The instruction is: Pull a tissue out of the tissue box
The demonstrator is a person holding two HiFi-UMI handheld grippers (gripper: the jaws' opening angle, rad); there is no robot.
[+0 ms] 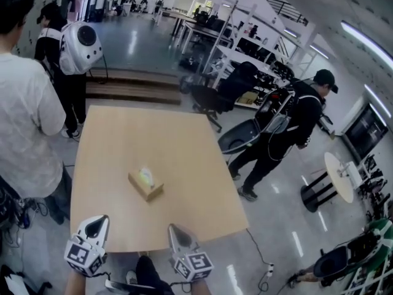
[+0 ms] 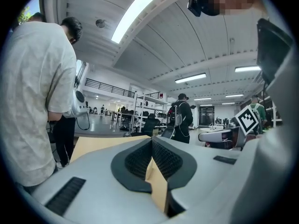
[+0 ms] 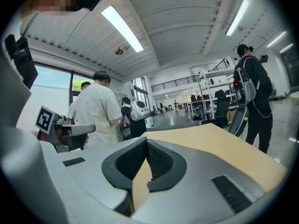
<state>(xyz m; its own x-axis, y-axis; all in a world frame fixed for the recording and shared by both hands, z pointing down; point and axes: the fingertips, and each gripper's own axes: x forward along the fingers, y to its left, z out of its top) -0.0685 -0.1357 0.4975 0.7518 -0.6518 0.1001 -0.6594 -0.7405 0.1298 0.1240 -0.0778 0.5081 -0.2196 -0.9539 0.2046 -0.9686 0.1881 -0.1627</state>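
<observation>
Tan tissue box [image 1: 145,184]; long axis diagonal

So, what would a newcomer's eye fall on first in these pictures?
Probably the small tissue box, alone near the middle of the light wooden table, with a tissue showing at its top. Next, the left gripper and right gripper at the table's near edge, both shut and empty. A person in black stands beside the table.

Tan tissue box [image 1: 145,184] mid-table, flat, set diagonally; pale tissue [image 1: 145,176] poking from top slot.
</observation>
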